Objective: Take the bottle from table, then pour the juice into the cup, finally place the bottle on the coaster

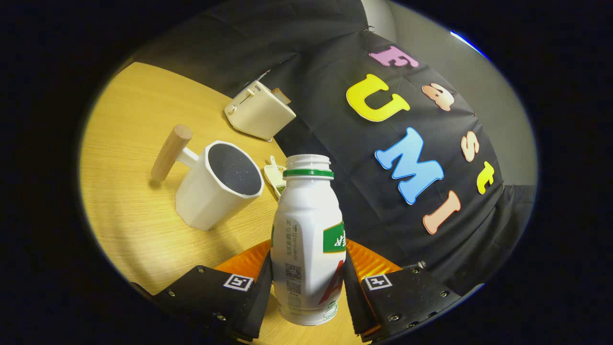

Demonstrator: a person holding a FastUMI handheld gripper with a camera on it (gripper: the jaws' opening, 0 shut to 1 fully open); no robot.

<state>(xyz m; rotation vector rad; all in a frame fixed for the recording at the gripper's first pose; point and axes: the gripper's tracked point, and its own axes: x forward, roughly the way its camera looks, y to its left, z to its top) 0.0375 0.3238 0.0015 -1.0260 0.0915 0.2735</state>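
Note:
A white bottle (306, 239) with a green neck ring and an open, capless mouth stands upright between my fingers. My gripper (306, 287) is shut on the bottle, both pads pressing its lower body. An orange ribbed coaster (368, 261) lies on the table right behind the bottle, showing on both sides of it. Whether the bottle's base touches the table or hangs just above it, I cannot tell. Beyond the fingers to the left stands a white faceted cup (218, 189) with a dark inside and a round wooden handle (171, 152).
A cream toaster (259, 111) sits farther back on the wooden table (129, 211), near its rear edge. A small white clip-like object (274, 175) lies between cup and bottle. The booth's black cloth wall rises right behind the table on the right.

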